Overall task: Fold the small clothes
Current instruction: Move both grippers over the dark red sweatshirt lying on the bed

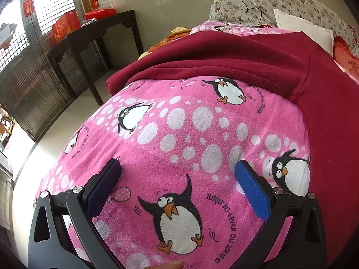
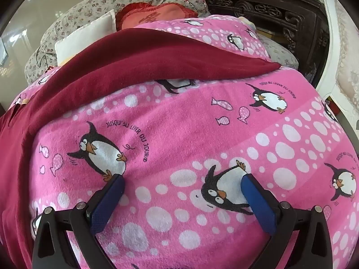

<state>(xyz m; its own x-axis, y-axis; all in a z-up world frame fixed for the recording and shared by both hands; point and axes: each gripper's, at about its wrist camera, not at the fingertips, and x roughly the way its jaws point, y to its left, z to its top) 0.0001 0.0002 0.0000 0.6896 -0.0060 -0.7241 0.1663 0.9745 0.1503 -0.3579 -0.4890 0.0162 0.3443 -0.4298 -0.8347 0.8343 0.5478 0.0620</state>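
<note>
A dark red fleece garment (image 1: 246, 53) lies spread across the far part of a pink penguin-print bed cover (image 1: 179, 134). In the right wrist view the same garment (image 2: 134, 56) runs from the left edge up to a corner at the right. My left gripper (image 1: 177, 168) hovers over the bare pink cover, short of the garment's near hem, jaws wide open with nothing between them. My right gripper (image 2: 182, 181) is likewise open and empty above the pink cover (image 2: 202, 123), the garment's hem well ahead of its blue fingertips (image 2: 249, 182).
A dark wooden side table (image 1: 94, 35) with red boxes (image 1: 66, 25) stands left of the bed. Floral bedding (image 1: 280, 2), a white pillow (image 1: 305, 31) and a red cushion (image 2: 154, 15) sit at the head. A carved dark headboard (image 2: 269, 13) rises at the right.
</note>
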